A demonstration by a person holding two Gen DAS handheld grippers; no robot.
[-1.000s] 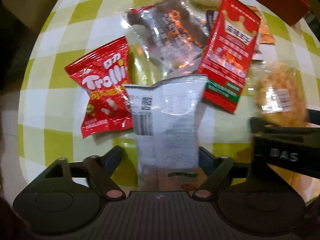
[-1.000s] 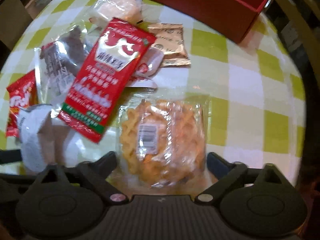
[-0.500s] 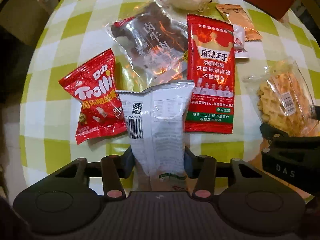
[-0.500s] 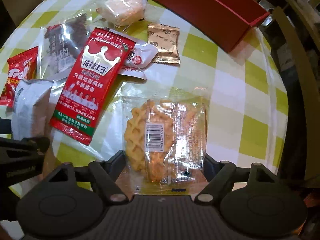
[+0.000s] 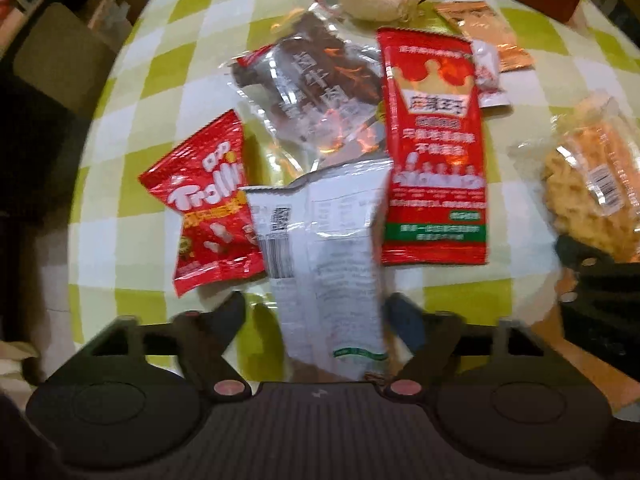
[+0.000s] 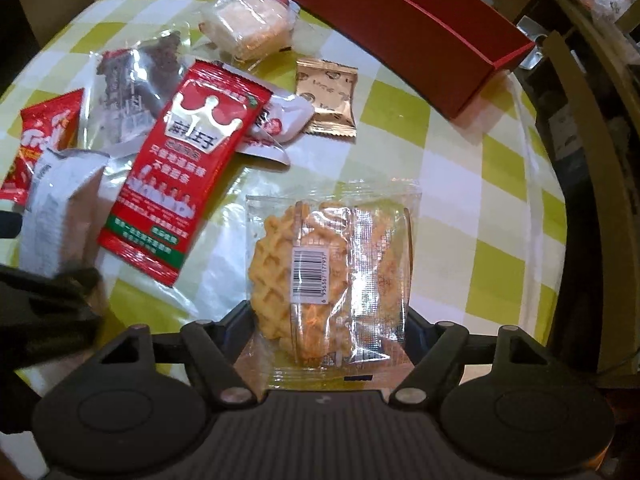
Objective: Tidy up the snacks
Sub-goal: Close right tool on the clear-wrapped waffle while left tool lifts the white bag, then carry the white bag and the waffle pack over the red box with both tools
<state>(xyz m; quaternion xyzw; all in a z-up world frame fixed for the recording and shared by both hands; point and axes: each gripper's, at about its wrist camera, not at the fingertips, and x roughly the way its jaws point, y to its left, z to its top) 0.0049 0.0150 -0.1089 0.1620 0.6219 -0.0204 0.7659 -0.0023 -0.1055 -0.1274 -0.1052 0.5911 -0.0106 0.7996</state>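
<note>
On the counter (image 6: 460, 152), under a green-and-white checked cloth, the snacks lie in a loose spread. The left tool (image 5: 316, 316) points steeply down over a white packet (image 5: 324, 264) that lies barcode side up; its jaws have just been opening and now stand clear of the packet on both sides, with the packet between them and gaps showing at each pad. The right tool (image 6: 328, 320) straddles a clear-wrapped waffle (image 6: 324, 276), and its dark pads sit against the two edges of the wrapper — pinching it, as far as the right wrist view shows. Left of the white packet and partly under it lies a red Trolli bag (image 5: 208, 208); to its right lies a long red packet with a crown (image 5: 436, 152). Behind these rest a clear bag of dark meat (image 5: 316, 88), a wrapped pale cake (image 6: 250, 26) and a small brown sachet (image 6: 328, 98). A red box (image 6: 400, 20) stands at the far edge of the counter — well apart from the waffle.
</note>
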